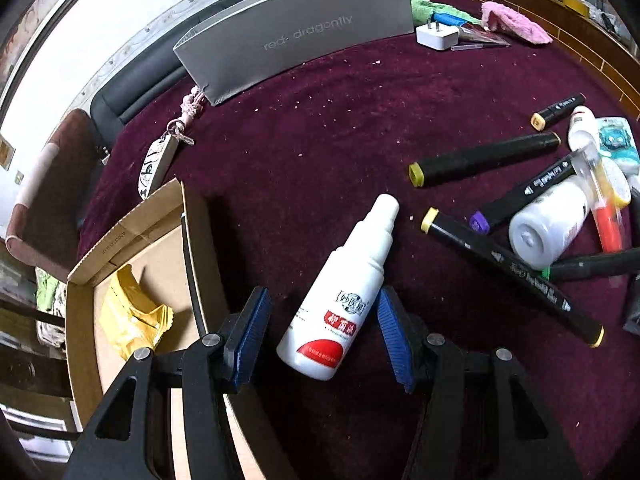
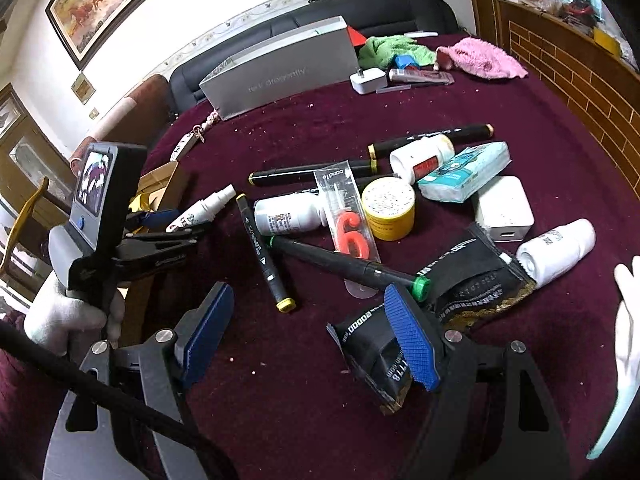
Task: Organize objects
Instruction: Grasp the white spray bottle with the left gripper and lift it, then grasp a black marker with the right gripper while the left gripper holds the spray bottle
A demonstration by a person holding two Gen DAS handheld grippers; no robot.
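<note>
A white spray bottle with a red label lies on the maroon cloth between the blue pads of my open left gripper; the pads stand apart from it. It also shows in the right wrist view. A cardboard box holding a yellow packet sits just left of the left gripper. My right gripper is open and empty over bare cloth, with a black sachet by its right finger. Black markers, white bottles and a "6" candle pack lie in a pile.
A grey shoebox stands at the back. A key fob lies near the cardboard box. A yellow tin, tissue pack, white charger, green cloth and pink cloth lie to the right.
</note>
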